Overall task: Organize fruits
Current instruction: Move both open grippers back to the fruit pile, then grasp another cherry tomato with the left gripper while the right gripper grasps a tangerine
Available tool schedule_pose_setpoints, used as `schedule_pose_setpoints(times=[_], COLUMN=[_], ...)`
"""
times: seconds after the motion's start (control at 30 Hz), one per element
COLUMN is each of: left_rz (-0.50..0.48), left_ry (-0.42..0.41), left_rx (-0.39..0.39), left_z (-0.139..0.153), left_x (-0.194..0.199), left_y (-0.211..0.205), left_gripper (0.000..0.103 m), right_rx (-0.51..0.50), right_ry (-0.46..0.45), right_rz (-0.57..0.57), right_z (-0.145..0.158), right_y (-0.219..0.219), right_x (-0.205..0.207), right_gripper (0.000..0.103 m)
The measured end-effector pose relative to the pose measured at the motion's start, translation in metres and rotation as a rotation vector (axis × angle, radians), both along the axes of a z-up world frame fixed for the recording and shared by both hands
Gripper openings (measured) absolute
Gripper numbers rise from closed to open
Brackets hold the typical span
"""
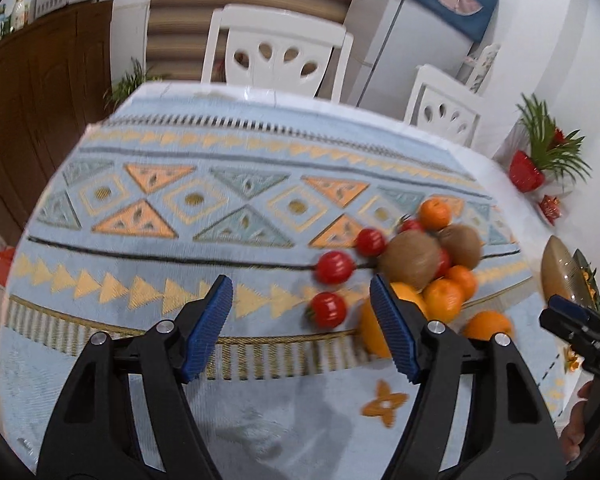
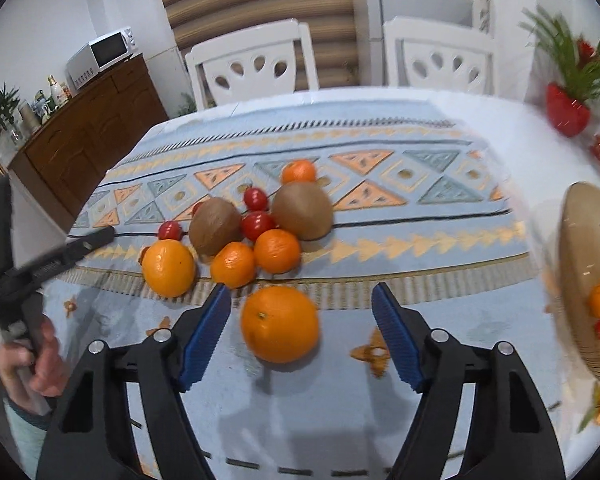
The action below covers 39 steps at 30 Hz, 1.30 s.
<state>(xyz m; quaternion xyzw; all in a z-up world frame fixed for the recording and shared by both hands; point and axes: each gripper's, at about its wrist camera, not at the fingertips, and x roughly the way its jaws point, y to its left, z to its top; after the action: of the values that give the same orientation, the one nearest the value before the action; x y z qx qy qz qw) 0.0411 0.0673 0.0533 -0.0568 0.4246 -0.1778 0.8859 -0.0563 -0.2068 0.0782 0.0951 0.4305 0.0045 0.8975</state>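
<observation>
Blue ribbed pads lined the black plastic fingers of the right gripper [image 2: 301, 312], which stood wide apart and held nothing. Just ahead of it, between the pads, a large orange [image 2: 279, 323] with dimpled peel sat on the woven tablecloth [image 2: 440, 240]. Beyond that lay the main cluster: another large orange [image 2: 168, 267] to the left, two smaller mandarins [image 2: 277, 250] touching each other, two fuzzy brown kiwis [image 2: 302, 210] behind them, glossy cherry tomatoes [image 2: 257, 225] wedged between, and one more mandarin at the far side. Off to the right, a ridged amber glass bowl [image 2: 588, 240] held a mandarin and a tomato.

From the left wrist view, the left gripper [image 1: 301, 307] was likewise spread open and empty, hovering over bare cloth, with the same fruit pile ahead and to its right; three cherry tomatoes [image 1: 334, 267] lay loose at the pile's near-left edge. The cloth was pale blue with orange and grey triangles and diamonds; much of it to the left of the pile lay free.

Farther off, white chairs [image 1: 276, 54] with teardrop cut-outs stood at the table's far edge, then a striped curtain, a wooden sideboard [image 2: 88, 136] bearing a white microwave, and a potted plant in a red pot [image 2: 567, 114].
</observation>
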Motion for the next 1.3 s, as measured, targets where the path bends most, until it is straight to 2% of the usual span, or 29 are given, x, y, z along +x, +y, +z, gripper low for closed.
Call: schedule_pose_setpoints(times=[0.2,0.37,0.53,0.8,1.03,1.07,1.13,1.17,1.3], left_rz=[-0.032,-0.069,-0.097,-0.121,-0.122,-0.12,-0.12,-0.124,-0.121], left_ry=[0.057,0.068,0.073,0.052,0.038,0.037,0.03,0.027,0.008], left_rx=[-0.033,-0.053,-0.011,0.084,0.109,0.109,0.119,0.124,0.139], left_z=[-0.03,-0.037,-0.041,-0.044,-0.044,-0.044,-0.044,-0.044,-0.042], left_x=[0.012,0.011,0.013,0.008,0.009,0.01,0.009,0.008,0.005], left_y=[-0.002,-0.003,-0.017,-0.035,-0.038,-0.038,-0.04,-0.041,-0.043], left_gripper=[0.059,0.057,0.056,0.046,0.044,0.043,0.039,0.028,0.028], right_rx=[0.152,0.251,0.256,0.296,0.334,0.336,0.321,0.306,0.308], right_ry=[0.099,0.159,0.182,0.177,0.171,0.165,0.154,0.15,0.132], right_rz=[-0.008,-0.018,-0.026,-0.048,-0.067,-0.065,-0.057,-0.058,-0.058], right_z=[-0.023,-0.041,-0.051,-0.058,-0.065,-0.065,-0.063,-0.061,-0.057], right_y=[-0.007,-0.013,-0.01,-0.015,-0.018,-0.018,-0.013,-0.011,-0.011], right_x=[0.041,0.063,0.075,0.083,0.088,0.088,0.086,0.085,0.079], right_gripper=[0.064,0.063,0.063,0.061,0.048,0.042,0.041,0.041,0.041])
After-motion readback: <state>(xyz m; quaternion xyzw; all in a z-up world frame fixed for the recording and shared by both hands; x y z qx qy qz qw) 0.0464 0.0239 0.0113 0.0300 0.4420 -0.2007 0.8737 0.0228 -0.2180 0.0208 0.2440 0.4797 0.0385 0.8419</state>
